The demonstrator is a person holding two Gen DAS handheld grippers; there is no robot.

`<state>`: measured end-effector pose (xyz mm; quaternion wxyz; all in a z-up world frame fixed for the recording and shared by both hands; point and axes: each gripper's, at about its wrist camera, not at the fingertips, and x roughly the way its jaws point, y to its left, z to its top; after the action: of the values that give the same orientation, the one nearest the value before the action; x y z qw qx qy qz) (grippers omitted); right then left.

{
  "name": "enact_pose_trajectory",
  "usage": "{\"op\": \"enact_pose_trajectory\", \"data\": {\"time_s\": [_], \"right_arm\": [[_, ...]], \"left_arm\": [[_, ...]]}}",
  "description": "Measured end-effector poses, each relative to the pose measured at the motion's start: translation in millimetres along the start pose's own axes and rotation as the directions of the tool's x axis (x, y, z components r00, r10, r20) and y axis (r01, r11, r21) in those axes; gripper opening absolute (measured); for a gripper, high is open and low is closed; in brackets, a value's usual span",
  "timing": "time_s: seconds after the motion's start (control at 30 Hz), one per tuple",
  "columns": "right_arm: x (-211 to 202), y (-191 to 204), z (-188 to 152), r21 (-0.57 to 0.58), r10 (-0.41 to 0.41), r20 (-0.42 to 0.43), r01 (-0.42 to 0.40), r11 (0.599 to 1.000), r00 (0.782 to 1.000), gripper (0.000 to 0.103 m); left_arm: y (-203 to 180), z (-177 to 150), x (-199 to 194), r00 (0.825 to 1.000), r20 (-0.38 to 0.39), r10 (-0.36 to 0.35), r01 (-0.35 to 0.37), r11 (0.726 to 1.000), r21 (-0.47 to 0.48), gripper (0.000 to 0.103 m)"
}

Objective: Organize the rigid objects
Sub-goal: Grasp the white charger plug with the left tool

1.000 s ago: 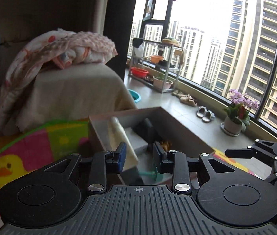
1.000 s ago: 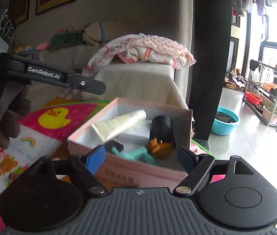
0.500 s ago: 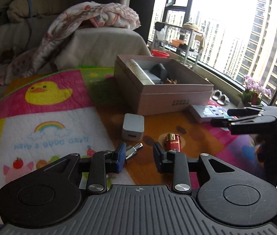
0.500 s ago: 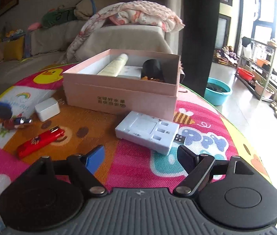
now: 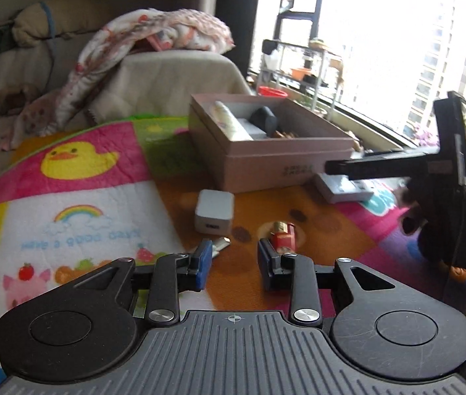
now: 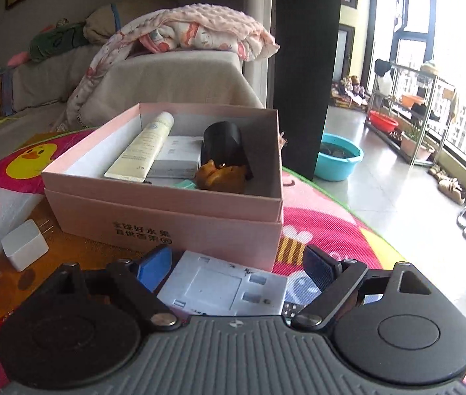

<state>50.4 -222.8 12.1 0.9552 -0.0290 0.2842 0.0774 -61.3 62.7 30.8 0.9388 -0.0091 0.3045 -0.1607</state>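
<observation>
Pink box (image 6: 167, 227) on the play mat (image 5: 68, 204), lid off. Inside: cream tube (image 6: 144, 148) leaning along the left, white carton (image 6: 178, 158) beside it, black cylinder (image 6: 223, 141) at the back right, brown figurine (image 6: 221, 177) touching its front.

Right gripper (image 6: 233, 263): jaws opening, straddling the white battery charger (image 6: 226, 289) that lies against the box's front; pads not touching it.

Left gripper (image 5: 234, 265): jaws partly open, empty, over the mat. Just ahead: red lighter (image 5: 284, 235), silver piece (image 5: 221, 242), white plug adapter (image 5: 214, 212).
</observation>
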Motion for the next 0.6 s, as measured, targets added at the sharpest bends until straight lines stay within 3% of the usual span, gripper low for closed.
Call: {"op": "enact_pose_trajectory", "data": {"time_s": [0.13,0.27,0.47,0.6], "right_arm": [[-0.1,-24.5,1.3,0.127,0.116,-0.018,-0.113,0.985,0.993,0.087],[12.0,-30.3,-5.9,0.215,0.263,-0.088,-0.239,0.947,0.961,0.088],[-10.3,13.2,-22.1,0.048,0.391,-0.152,-0.388,0.92,0.908,0.088],[-30.1,44.8,-36.8,-0.117,0.356,-0.18,-0.379,0.918,0.917,0.088]], "left_arm": [[38.2,-2.7,-0.5,0.998,0.002,0.071,-0.069,0.981,-0.18,0.033],[56.1,-12.2,6.4,0.999,-0.033,0.02,-0.029,0.953,-0.3,0.033],[21.4,-13.7,20.5,0.994,-0.075,-0.077,0.063,0.982,-0.178,0.037],[-8.8,-12.7,25.7,0.986,-0.103,-0.128,0.124,0.991,-0.051,0.037]]}}
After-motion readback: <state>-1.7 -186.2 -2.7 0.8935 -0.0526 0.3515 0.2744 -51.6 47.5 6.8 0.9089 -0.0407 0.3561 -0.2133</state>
